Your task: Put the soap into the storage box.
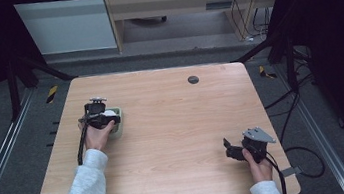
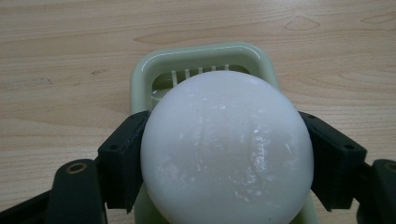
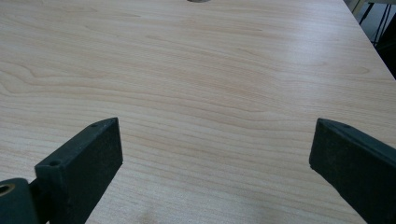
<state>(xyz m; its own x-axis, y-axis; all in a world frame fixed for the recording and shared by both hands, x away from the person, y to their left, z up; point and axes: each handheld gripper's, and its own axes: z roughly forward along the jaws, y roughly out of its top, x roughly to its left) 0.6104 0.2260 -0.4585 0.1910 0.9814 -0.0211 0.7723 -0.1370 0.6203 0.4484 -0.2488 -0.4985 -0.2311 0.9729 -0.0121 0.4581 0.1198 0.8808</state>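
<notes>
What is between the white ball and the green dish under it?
Nothing visible. The left gripper has its jaws shut on the white ball, right above the pale green slotted dish on the table. I cannot tell whether ball and dish touch. The right gripper waits open, far off.

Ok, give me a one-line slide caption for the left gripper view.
Left gripper clamps a white soap bar above a pale green slotted soap dish on the wooden table.

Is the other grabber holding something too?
No, the right gripper has its jaws wide apart, with bare wooden table between them.
</notes>
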